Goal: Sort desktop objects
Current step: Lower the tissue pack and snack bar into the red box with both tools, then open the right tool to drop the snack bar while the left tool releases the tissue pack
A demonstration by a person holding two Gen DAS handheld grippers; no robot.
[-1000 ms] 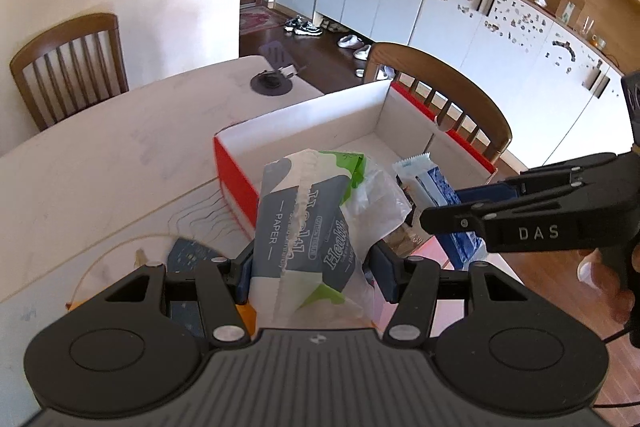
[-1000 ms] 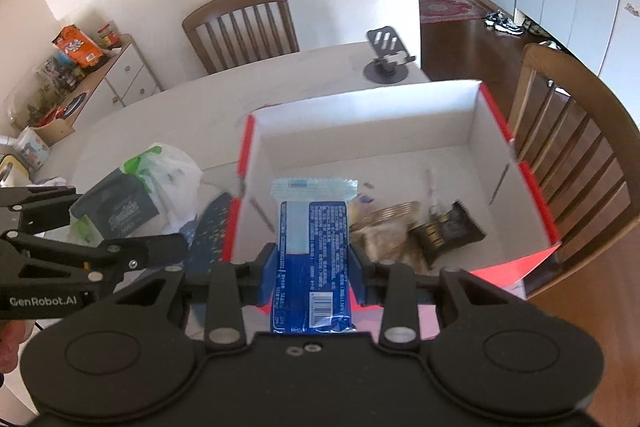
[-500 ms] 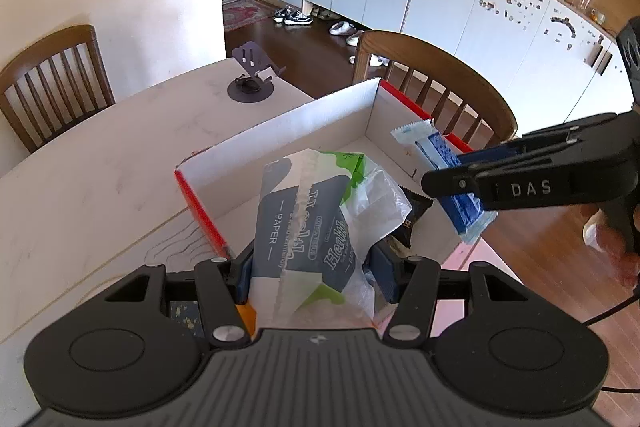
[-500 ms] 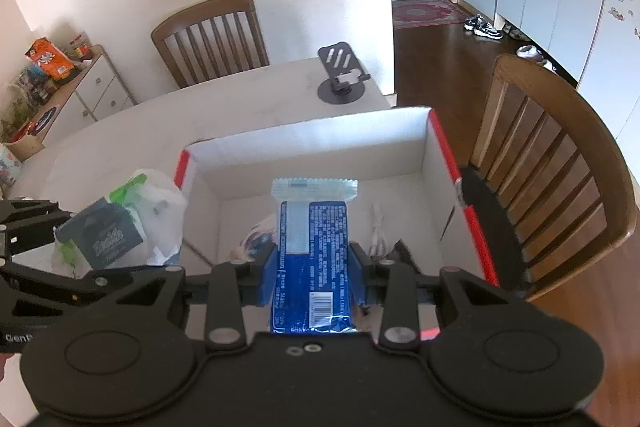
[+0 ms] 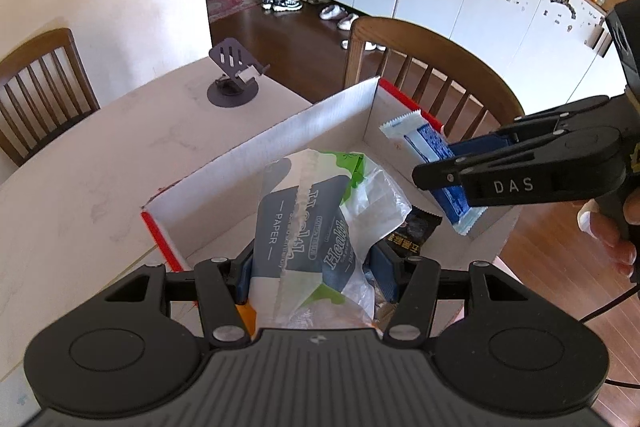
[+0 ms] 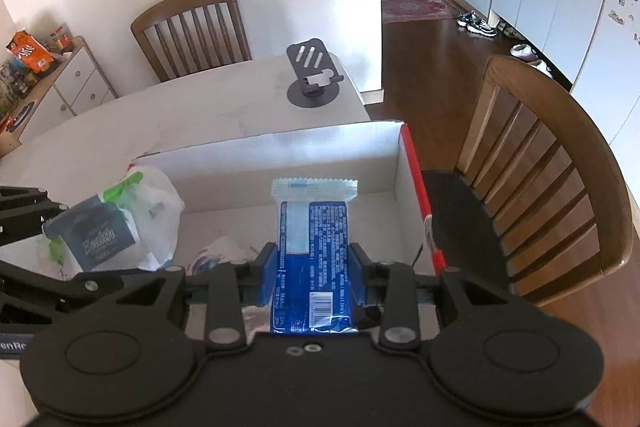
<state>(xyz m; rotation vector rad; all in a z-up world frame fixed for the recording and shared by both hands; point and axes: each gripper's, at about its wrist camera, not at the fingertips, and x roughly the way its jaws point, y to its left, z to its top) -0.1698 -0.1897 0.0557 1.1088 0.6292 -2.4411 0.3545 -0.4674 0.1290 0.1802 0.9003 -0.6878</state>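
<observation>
Blue wrapper, white crimped ends: the snack bar (image 6: 311,259) sat clamped between the pads of the right gripper (image 6: 312,267), long axis running straight out along the fingers, its far crimped end pointing toward the box's back wall, the whole thing held above the red-edged cardboard box (image 6: 412,163)! From the left wrist view that same bar (image 5: 434,163) hung tilted over the box's right side, one end high toward the far corner, the other dipping at the near right wall. Over on the other side, the left gripper (image 5: 316,267) was closed on the tissue pack (image 5: 304,223), a grey-and-green soft packet with loose clear plastic spilling right, its long axis also running forward, held above the near-left part of the box. Two grippers, two loads, one box! Inside the box, a dark snack packet (image 5: 412,233) lay on the floor just right of the tissue pack, and the floor toward the back wall looked bare, with room between the two loads. Behind the box a single phone stand (image 5: 234,83) stood on the pale table (image 5: 80,187), well apart from it. Two wooden chairs showed: one (image 5: 436,67) right behind the box's far corner, one (image 5: 40,83) far left of it.
</observation>
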